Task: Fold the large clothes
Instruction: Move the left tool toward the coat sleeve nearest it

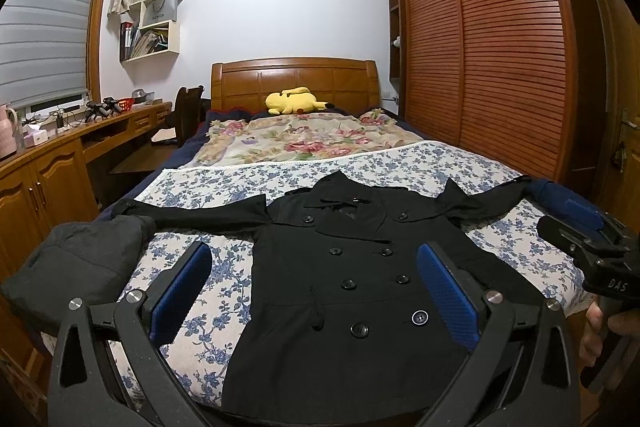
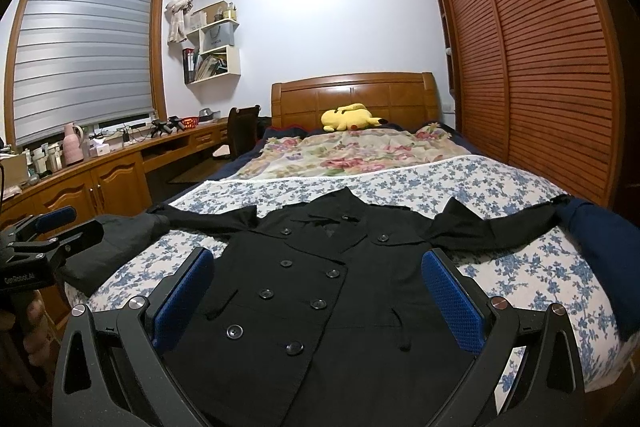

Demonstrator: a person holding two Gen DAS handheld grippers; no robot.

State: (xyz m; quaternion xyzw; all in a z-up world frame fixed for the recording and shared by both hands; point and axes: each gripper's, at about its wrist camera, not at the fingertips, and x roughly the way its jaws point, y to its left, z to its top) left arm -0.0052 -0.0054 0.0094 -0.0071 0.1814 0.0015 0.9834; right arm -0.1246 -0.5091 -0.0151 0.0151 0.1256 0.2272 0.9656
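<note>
A black double-breasted coat [image 1: 352, 291] lies flat and face up on the foot of the bed, both sleeves spread out sideways; it also shows in the right wrist view [image 2: 320, 291]. My left gripper [image 1: 316, 267] is open and empty, held above the coat's lower front. My right gripper [image 2: 320, 267] is open and empty too, above the coat's middle. The right gripper shows at the right edge of the left wrist view [image 1: 588, 231]. The left gripper shows at the left edge of the right wrist view [image 2: 56, 223].
A dark grey garment [image 1: 80, 259] lies at the bed's left corner, a navy garment [image 2: 600, 247] at the right. The bed [image 1: 208, 187] has a blue floral sheet, a flowered blanket and a yellow plush [image 1: 294, 101]. A wooden desk [image 1: 60, 155] stands left, a slatted wardrobe [image 1: 500, 47] right.
</note>
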